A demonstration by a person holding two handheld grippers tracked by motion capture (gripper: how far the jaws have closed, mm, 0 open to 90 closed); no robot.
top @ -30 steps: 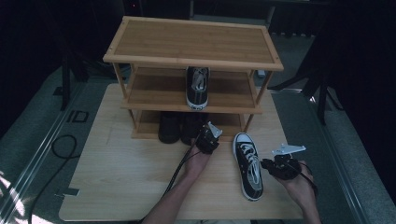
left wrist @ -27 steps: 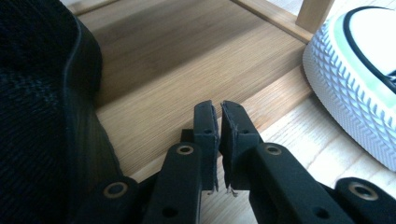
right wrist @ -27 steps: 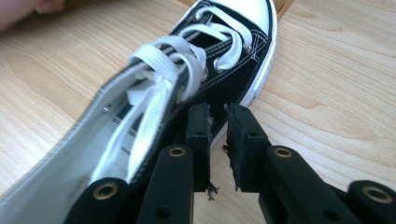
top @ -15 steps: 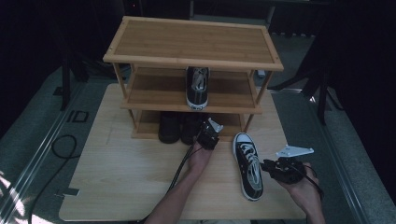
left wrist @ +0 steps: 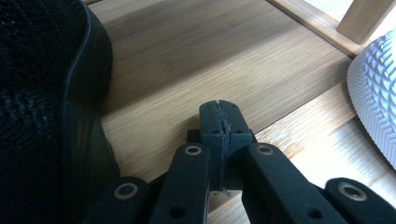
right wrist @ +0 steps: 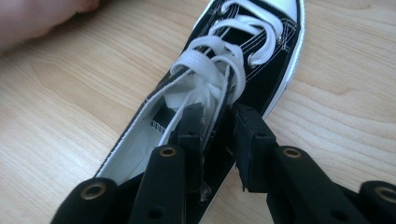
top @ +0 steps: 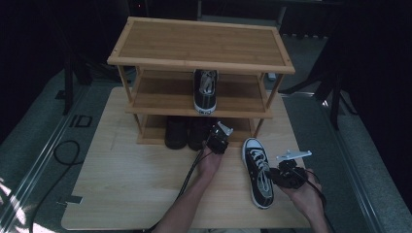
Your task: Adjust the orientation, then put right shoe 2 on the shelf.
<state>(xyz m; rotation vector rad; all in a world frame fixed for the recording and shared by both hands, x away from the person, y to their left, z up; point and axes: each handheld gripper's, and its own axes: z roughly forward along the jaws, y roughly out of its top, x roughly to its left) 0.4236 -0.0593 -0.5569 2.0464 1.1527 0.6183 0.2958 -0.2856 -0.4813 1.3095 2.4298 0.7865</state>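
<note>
A black sneaker with white laces [top: 256, 170] [right wrist: 252, 42] lies on the table, toe toward the bamboo shoe rack [top: 201, 46]. My right gripper [top: 270, 175] [right wrist: 217, 121] straddles its side wall near the heel, one jaw inside and one outside. Its jaws have just opened a little, and a gap shows beside the inner pad. My left gripper [top: 213, 135] [left wrist: 220, 116] is shut on nothing, low over the rack's bottom shelf [left wrist: 187, 51] beside a black shoe [left wrist: 42, 93] [top: 197, 133].
A matching sneaker [top: 205, 90] stands on the middle shelf, toe outward. A second black shoe [top: 176, 133] sits on the bottom shelf. The white ribbed toe [left wrist: 378, 107] of the table sneaker is close at the right. The person's left forearm [right wrist: 37, 18] crosses the table.
Both hands stay about where they were, and the sneaker lies in the same spot on the table.
</note>
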